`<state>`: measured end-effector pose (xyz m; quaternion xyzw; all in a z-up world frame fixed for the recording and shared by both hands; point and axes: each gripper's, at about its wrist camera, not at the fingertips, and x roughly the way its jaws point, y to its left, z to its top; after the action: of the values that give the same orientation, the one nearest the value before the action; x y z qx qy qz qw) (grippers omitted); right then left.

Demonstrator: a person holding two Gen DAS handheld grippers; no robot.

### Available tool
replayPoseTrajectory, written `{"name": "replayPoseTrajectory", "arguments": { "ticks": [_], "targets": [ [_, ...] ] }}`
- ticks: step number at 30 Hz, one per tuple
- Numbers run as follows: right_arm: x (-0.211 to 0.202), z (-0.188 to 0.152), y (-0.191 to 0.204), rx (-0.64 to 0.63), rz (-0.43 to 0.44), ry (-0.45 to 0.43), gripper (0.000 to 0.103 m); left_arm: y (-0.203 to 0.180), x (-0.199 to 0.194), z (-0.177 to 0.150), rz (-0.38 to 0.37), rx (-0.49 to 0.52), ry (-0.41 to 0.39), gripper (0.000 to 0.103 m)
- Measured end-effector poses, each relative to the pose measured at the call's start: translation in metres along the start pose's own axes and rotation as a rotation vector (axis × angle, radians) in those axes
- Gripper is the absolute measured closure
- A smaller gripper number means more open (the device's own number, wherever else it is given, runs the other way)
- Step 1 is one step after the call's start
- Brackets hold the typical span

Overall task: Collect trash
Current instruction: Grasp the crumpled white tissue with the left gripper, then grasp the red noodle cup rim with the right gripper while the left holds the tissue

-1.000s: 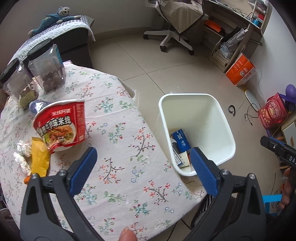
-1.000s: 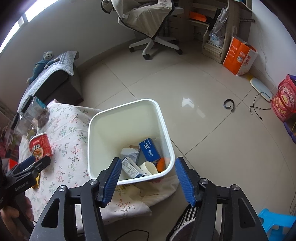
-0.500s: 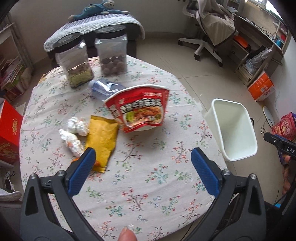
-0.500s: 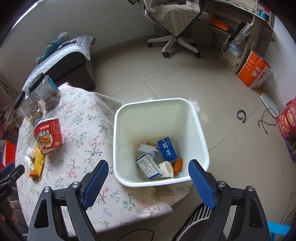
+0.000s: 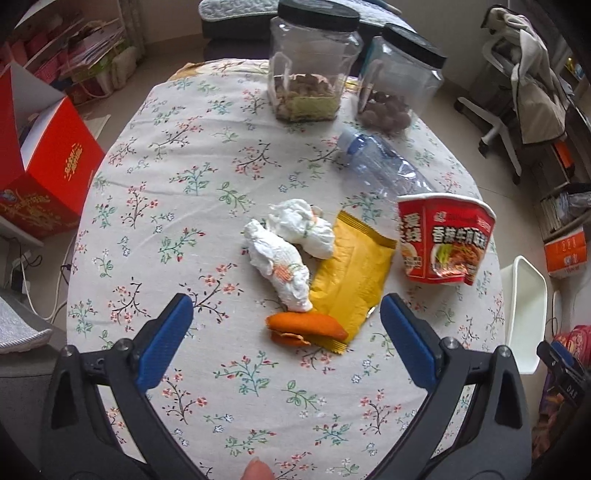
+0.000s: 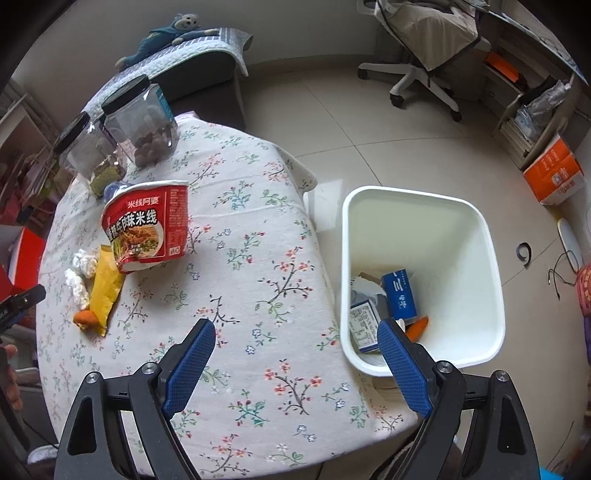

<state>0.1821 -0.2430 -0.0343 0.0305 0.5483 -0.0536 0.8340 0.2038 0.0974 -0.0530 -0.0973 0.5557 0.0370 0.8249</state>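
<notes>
Left wrist: both hand-held grippers (image 5: 282, 314) (image 6: 295, 339) spread, empty; jars (image 5: 314, 62), bottle (image 5: 384, 166) behind trash.

The right claw (image 6: 295, 334) hangs spread wide, holding nothing, over the floral-clothed surface (image 6: 236, 258) beside a white plastic bin (image 6: 491, 266); a red noodle cup (image 6: 147, 225) lies tipped.

Tablecloth (image 5: 184, 206): off-white, printed with small floral sprigs in pink, green and black. Noodle cup (image 5: 445, 240): red with white rim and white lettering. Packet (image 5: 351, 280): mustard yellow. Peel (image 5: 304, 325), near of it: orange. Two crumpled tissues (image 5: 284, 254): white (one bore an orange smear). Bin (image 6: 476, 258), right: white, holding a blue carton (image 6: 400, 299). Jar lids (image 5: 319, 13), far: black.
</notes>
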Motion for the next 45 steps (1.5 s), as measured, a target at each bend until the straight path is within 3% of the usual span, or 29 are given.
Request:
{"name": "replayPoseTrajectory", "arguments": {
  "ticks": [4, 13, 21, 24, 28, 32, 35, 40, 45],
  "targets": [
    [0.01, 0.004, 0.018, -0.02, -0.001, 0.009, 0.012, 0.005, 0.024, 0.004, -0.004, -0.033, 0.033, 0.01],
    [0.026, 0.015, 0.051, -0.027, 0.042, 0.024, 0.012, 0.016, 0.058, 0.009, -0.065, -0.099, 0.083, 0.032],
    [0.037, 0.019, 0.078, -0.068, 0.075, 0.016, 0.012, 0.017, 0.062, 0.008, -0.113, -0.061, 0.12, 0.074],
    [0.04, 0.023, 0.086, -0.073, 0.083, 0.005, 0.012, 0.011, 0.048, 0.008, -0.086, -0.001, 0.09, 0.075],
    [0.041, 0.027, 0.091, -0.064, 0.117, 0.002, 0.012, 0.01, 0.028, 0.007, -0.107, 0.025, 0.068, 0.075],
    [0.047, 0.037, 0.098, -0.016, 0.227, 0.009, 0.012, 0.013, 0.005, 0.006, -0.119, 0.053, 0.027, 0.075],
    [0.059, 0.048, 0.105, 0.01, 0.299, 0.012, 0.012, 0.017, -0.008, 0.003, -0.152, 0.054, 0.009, 0.075],
    [0.086, 0.063, 0.113, 0.021, 0.305, 0.017, 0.012, 0.021, -0.017, 0.002, -0.172, 0.058, -0.007, 0.075],
    [0.107, 0.067, 0.121, 0.026, 0.397, 0.052, 0.012, 0.026, -0.021, 0.0, -0.176, 0.054, -0.009, 0.075]
  ]
}}
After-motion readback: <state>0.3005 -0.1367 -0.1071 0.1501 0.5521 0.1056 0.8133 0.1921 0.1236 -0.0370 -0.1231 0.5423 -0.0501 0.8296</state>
